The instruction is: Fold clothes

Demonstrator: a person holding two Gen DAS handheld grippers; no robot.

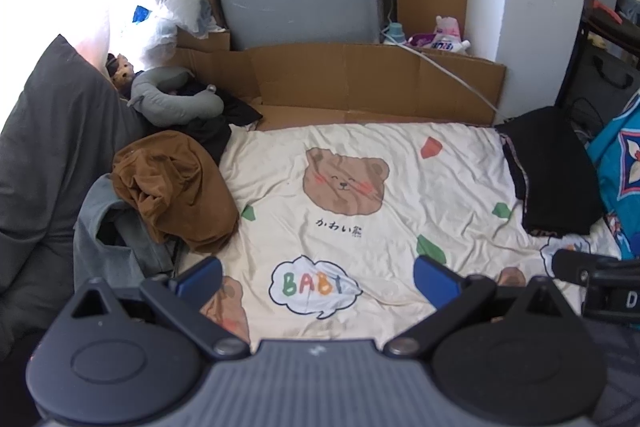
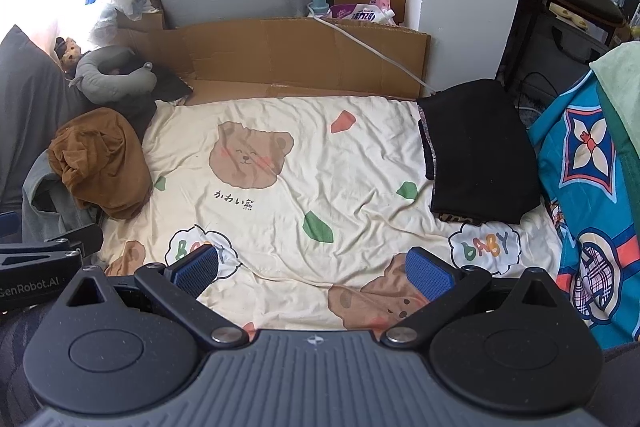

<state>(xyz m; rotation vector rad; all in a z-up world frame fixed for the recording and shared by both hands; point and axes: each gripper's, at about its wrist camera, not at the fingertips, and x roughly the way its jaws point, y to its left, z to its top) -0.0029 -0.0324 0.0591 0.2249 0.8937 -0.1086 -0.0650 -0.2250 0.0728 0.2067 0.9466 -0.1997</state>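
Your left gripper point(image 1: 316, 277) and right gripper point(image 2: 314, 269) hang spread wide, empty — snatch the crumpled brown cotton garment point(image 1: 174, 187) carelessly and the grey one point(image 1: 116, 231) beneath drags along.

A brown shirt point(image 1: 176, 187) lies in a crumpled heap on the left side of the bed. It sits on top of a gray garment point(image 1: 116, 235). On the far right, black clothes point(image 1: 556, 171) lie folded flat in a neat stack.
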